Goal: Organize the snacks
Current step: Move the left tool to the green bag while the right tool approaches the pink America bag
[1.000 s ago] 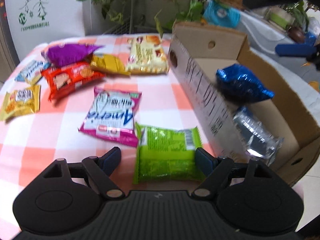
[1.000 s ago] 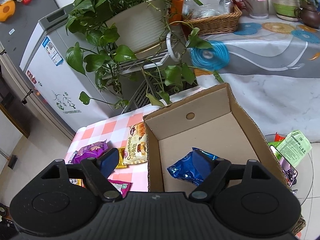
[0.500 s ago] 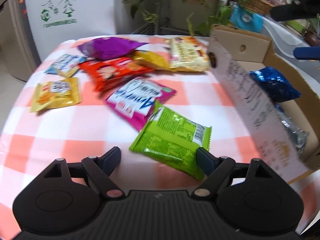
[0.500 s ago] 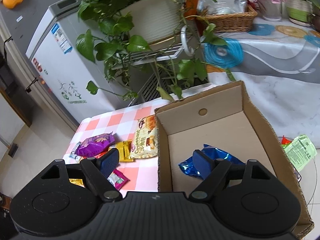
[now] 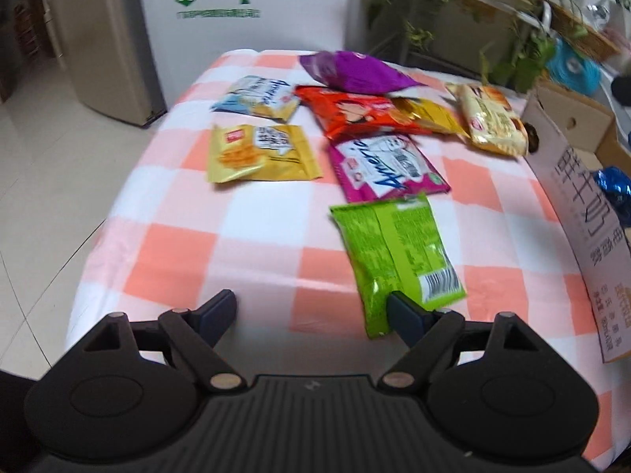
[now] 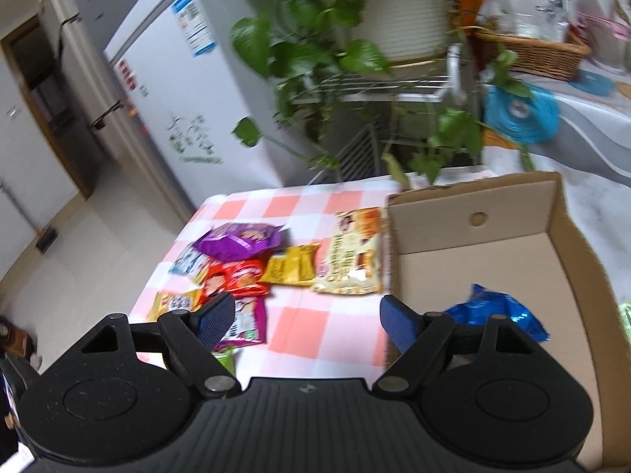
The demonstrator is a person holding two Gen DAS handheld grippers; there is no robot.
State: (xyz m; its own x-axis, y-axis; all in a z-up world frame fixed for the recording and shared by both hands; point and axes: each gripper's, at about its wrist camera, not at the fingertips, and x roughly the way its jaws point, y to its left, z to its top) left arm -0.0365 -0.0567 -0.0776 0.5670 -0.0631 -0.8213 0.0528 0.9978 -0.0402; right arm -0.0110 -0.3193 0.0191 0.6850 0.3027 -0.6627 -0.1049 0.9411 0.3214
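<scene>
I keep both jaws apart and empty: my left gripper point(image 5: 311, 307) lines up beside the green packet point(image 5: 396, 254), my right gripper point(image 6: 307, 315) waits near the box point(image 6: 552, 213).

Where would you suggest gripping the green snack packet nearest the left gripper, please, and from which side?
Probably the near sealed end of the green snack packet, approached from above. It lies flat on the checked tablecloth, lengthwise away from the open left gripper, barcode end nearest. Its far end meets the pink packet, so the near edge looks freest.
</scene>
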